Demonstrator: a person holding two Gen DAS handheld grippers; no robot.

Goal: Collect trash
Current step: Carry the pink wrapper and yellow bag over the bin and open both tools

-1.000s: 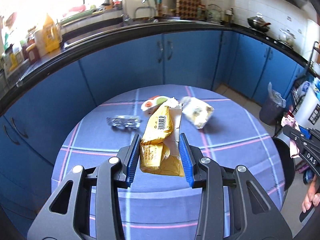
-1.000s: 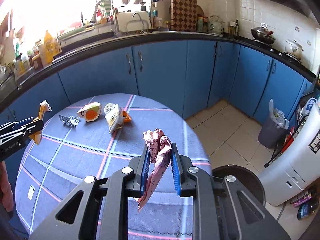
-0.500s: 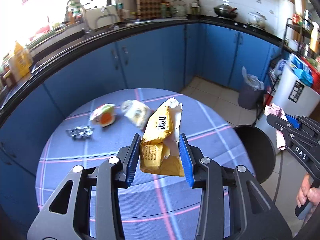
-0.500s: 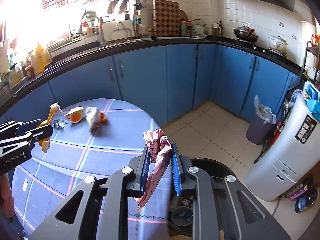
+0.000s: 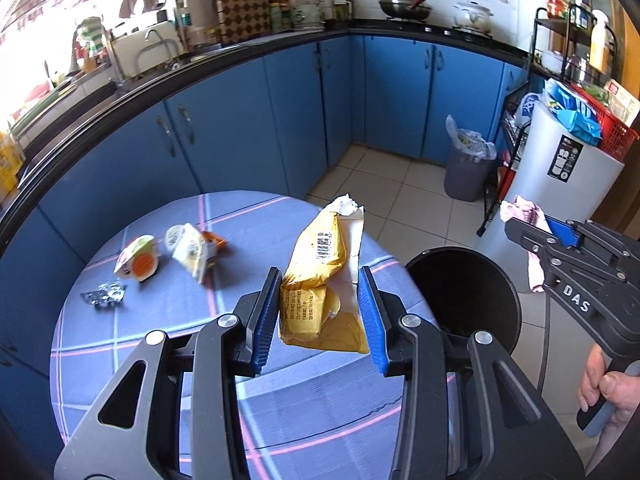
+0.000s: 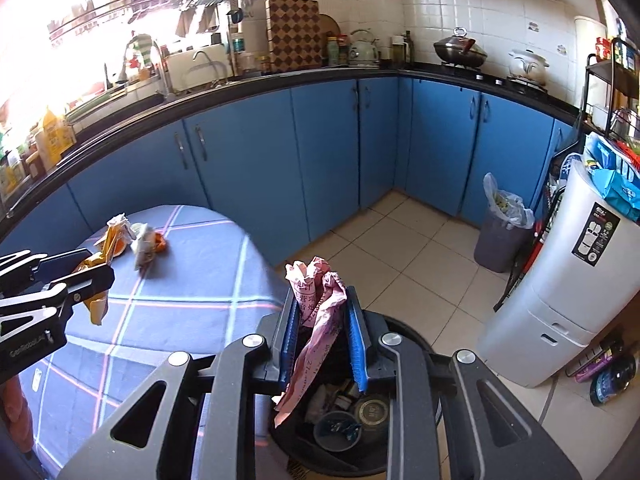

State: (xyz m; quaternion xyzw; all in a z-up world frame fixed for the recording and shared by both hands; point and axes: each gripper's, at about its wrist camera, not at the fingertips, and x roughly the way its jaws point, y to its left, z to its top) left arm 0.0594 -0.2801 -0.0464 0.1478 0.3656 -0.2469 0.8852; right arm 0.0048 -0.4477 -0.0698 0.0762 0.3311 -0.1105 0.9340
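The right gripper (image 6: pixel 322 330), its jaws opening, has a crumpled pink paper (image 6: pixel 316 312) between its pads above the black trash bin (image 6: pixel 408 340), already holding rubbish. The left gripper (image 5: pixel 320 312) clamps a yellow snack bag (image 5: pixel 320 280) over the blue-checked counter (image 5: pixel 168 320), near the bin's rim. Behind it lie an orange-lidded cup (image 5: pixel 138 258), a crumpled wrapper (image 5: pixel 190 250) and a foil blister pack (image 5: pixel 104 294).
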